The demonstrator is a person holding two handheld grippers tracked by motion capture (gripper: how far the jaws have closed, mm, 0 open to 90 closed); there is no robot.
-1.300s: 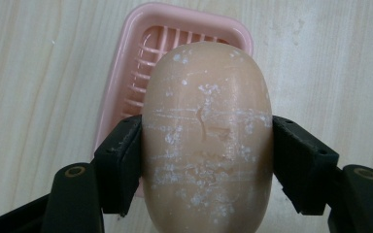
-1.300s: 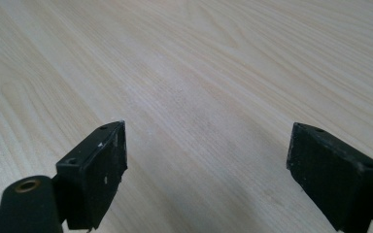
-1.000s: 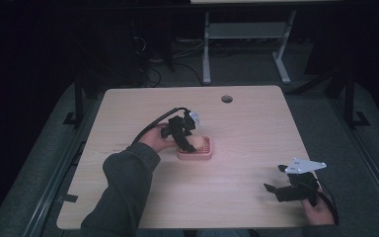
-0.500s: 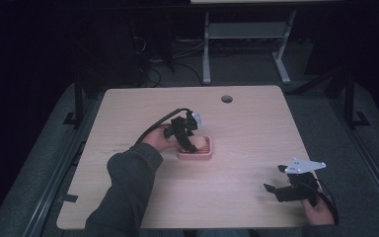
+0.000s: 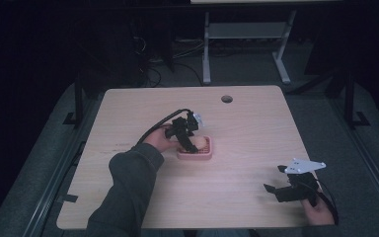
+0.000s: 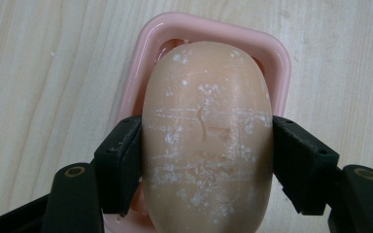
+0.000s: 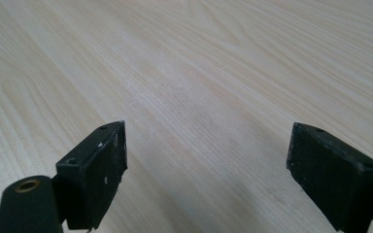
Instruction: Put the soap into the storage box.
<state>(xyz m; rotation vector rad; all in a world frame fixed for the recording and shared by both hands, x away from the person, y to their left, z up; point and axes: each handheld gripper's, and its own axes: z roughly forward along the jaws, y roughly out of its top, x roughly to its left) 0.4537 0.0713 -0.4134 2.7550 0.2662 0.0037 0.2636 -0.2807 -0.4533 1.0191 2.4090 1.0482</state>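
A pale peach bar of soap (image 6: 206,141), flecked with white, lies lengthwise over a pink soap dish (image 6: 199,24). My left gripper (image 6: 206,162) is shut on the soap, one black pad pressed to each long side. From the high view, the left gripper (image 5: 189,141) stands over the dish (image 5: 197,156) at the table's middle, with the soap (image 5: 198,143) just showing. Whether the soap rests in the dish or hangs just above it I cannot tell. My right gripper (image 5: 275,178) is open near the front right corner, and its jaws (image 7: 206,170) are spread wide over bare wood.
The light wooden table (image 5: 246,133) has a round cable hole (image 5: 226,98) near its far edge. A metal table frame (image 5: 207,49) stands on the dark floor behind. The left gripper's cable (image 5: 158,126) loops over the wood beside the sleeve.
The left gripper has barely shifted over the dish, staying shut on the soap. The right gripper has not moved.
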